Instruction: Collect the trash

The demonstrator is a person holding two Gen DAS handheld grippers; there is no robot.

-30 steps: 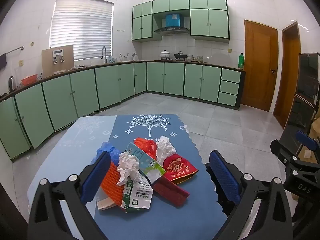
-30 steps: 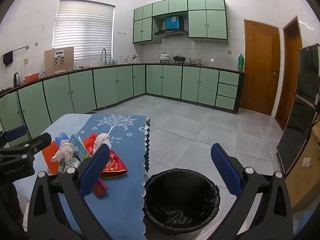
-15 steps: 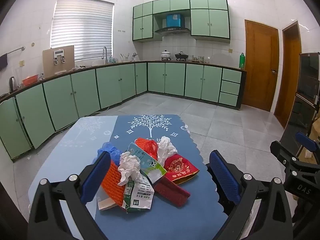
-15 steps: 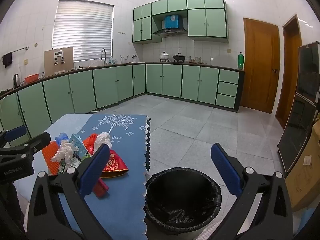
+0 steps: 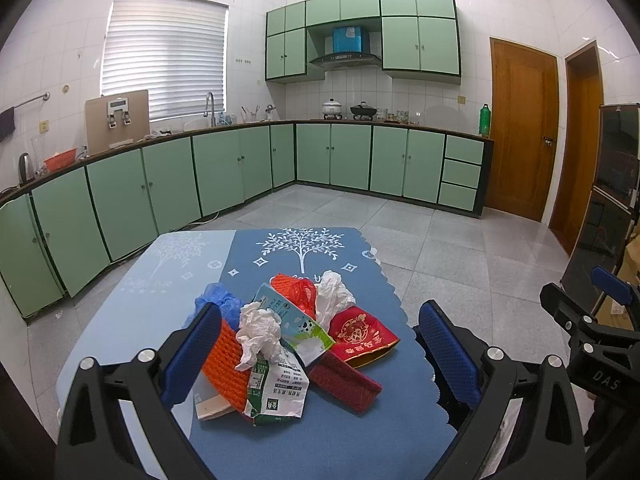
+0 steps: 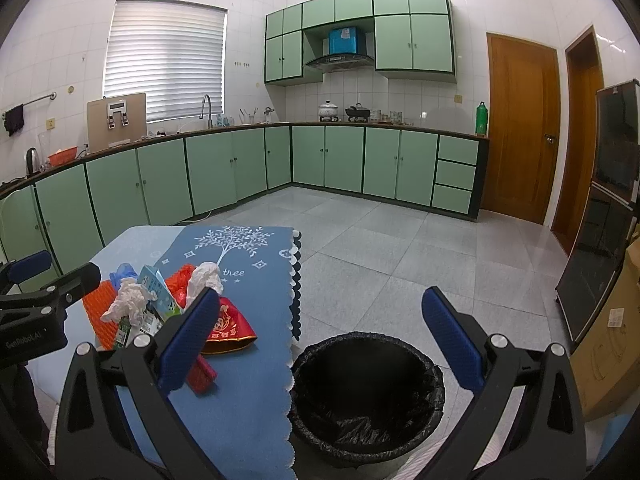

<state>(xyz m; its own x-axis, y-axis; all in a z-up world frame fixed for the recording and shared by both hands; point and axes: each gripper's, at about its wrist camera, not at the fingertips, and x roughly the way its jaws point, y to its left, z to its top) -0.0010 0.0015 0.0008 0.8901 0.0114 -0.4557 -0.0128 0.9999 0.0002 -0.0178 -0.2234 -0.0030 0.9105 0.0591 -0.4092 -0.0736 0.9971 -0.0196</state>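
the left gripper (image 5: 320, 354) hung with its fingers spread wide and nothing between them, framing a heap of trash (image 5: 288, 336) on the table (image 5: 132, 292), which wore a blue cloth with a white tree print. going left to right through the heap: a crumpled blue bag (image 5: 218, 305) at about ten o'clock, an orange mesh sleeve (image 5: 224, 364) with its long axis running from near left to far right, a wad of white tissue (image 5: 260, 332) on top, a flattened green-and-white milk carton (image 5: 276, 392) lying toward six o'clock, a teal carton (image 5: 292, 320) tilted with its top toward eleven o'clock, a dark red strip (image 5: 344, 380) pointing to four o'clock, and a red-and-gold packet (image 5: 362, 336) at three o'clock. the right gripper (image 6: 320, 344) also stood wide open and empty, above a black-lined trash bin (image 6: 368, 392) on the floor just beside the table's right edge.
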